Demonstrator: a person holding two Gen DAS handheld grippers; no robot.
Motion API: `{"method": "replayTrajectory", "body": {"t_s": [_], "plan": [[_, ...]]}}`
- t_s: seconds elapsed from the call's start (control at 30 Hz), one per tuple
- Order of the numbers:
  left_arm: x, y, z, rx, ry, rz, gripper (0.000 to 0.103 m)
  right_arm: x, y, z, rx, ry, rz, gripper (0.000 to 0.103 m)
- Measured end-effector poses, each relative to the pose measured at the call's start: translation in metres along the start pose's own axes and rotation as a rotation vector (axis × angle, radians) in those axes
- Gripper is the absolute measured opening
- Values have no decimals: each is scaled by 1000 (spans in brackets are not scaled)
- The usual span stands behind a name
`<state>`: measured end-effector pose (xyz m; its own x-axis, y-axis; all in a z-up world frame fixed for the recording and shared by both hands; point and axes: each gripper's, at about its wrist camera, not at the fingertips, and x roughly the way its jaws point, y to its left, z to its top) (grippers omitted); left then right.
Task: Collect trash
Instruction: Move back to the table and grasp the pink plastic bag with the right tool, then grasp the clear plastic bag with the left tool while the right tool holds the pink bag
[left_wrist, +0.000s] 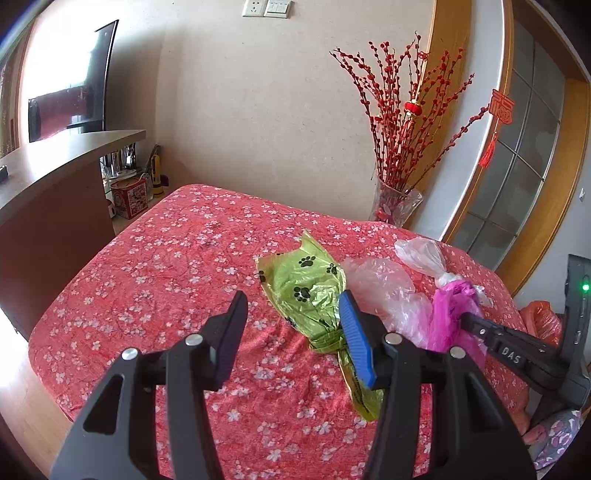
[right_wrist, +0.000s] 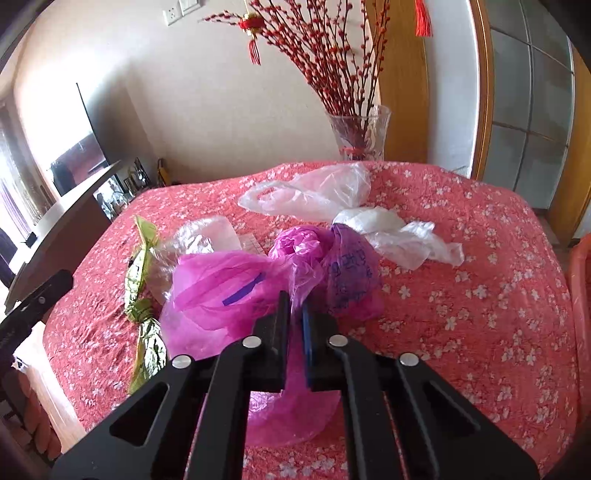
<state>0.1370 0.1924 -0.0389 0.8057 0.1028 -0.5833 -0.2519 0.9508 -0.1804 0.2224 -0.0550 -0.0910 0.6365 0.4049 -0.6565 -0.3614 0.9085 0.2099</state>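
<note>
Several plastic bags lie on a table with a red floral cloth. A green bag with black paw prints lies in the middle, also at the left in the right wrist view. My left gripper is open just above and in front of it, empty. My right gripper is shut on a magenta bag, seen from the side in the left wrist view. Clear bags and a white bag lie behind it.
A glass vase with red branches stands behind the table's far edge. A dark cabinet stands left of the table, with a TV above it. An orange bag shows off the table's right side.
</note>
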Motion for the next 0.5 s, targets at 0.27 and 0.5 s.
{"method": "replayTrajectory", "body": {"t_s": [0.27,0.5], "plan": [[3,-8,-1,8,12,-13,51,-36,-15,4,-8,-82,-12,4],[5,-23,0,38,16,-37,51,-65,-54,6,31,-154,-114,4]]}}
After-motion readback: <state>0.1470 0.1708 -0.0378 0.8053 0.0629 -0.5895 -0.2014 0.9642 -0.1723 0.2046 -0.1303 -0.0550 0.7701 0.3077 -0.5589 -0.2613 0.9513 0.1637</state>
